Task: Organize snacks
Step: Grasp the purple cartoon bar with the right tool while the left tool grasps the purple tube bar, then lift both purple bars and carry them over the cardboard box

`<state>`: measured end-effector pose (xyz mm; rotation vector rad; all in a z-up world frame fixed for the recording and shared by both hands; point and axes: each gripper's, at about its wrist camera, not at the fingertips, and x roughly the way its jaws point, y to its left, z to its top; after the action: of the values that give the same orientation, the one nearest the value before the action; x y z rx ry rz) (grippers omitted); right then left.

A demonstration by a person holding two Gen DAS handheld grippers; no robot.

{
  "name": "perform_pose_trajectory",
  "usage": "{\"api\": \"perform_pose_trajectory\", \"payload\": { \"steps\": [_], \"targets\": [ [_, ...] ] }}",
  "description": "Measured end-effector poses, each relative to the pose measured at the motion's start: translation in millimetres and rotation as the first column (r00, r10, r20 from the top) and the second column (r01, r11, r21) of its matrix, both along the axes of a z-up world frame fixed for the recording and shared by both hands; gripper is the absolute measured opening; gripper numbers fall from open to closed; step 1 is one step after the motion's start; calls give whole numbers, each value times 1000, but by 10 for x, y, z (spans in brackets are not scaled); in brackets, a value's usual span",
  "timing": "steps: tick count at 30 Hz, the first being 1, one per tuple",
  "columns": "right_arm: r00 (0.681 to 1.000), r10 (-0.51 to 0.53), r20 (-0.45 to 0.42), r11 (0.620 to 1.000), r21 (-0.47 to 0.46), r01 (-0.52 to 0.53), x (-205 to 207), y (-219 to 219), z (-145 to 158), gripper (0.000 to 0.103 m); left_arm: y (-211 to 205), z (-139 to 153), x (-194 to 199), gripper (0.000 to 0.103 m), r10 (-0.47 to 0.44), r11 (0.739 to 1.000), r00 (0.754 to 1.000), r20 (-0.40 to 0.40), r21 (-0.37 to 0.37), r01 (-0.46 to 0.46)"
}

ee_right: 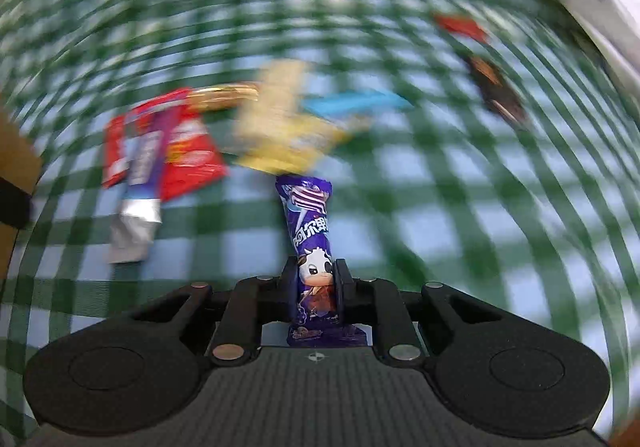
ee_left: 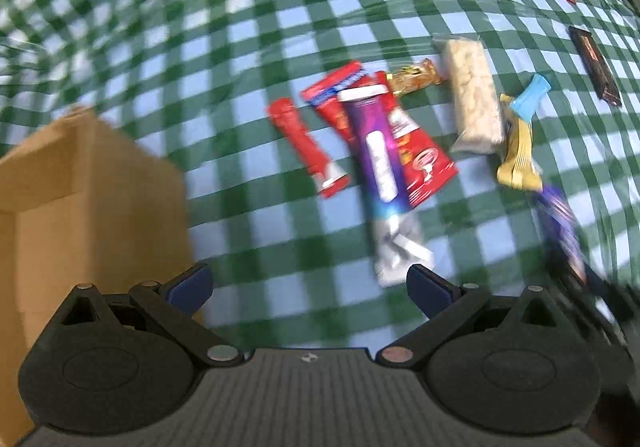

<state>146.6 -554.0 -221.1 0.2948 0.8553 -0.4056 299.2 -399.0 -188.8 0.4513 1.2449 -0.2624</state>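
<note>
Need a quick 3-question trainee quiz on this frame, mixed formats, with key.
1. True or false: the right gripper is shut on a purple cow wrapper.
2. The left gripper is: A) open B) shut on a bar C) out of view.
3. Fill in: the cardboard box sits to the ____ of the snack pile in the left wrist view.

Key: 1 true; 2 A; 3 left.
</note>
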Motion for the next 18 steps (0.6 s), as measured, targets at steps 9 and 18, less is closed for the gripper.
{"api": "perform_pose_trajectory", "payload": {
  "steps": [9, 18],
  "targets": [
    [997, -77, 9, 997, 3, 77, -258, -245, -137, 32, -386, -689, 486, 103, 23, 1000, 997, -80, 23, -21],
    [998, -56, 23, 998, -39, 57, -182, -155, -140, 15, -195, -484, 264, 30, -4, 996, 998, -61, -84, -1]
  ]
}}
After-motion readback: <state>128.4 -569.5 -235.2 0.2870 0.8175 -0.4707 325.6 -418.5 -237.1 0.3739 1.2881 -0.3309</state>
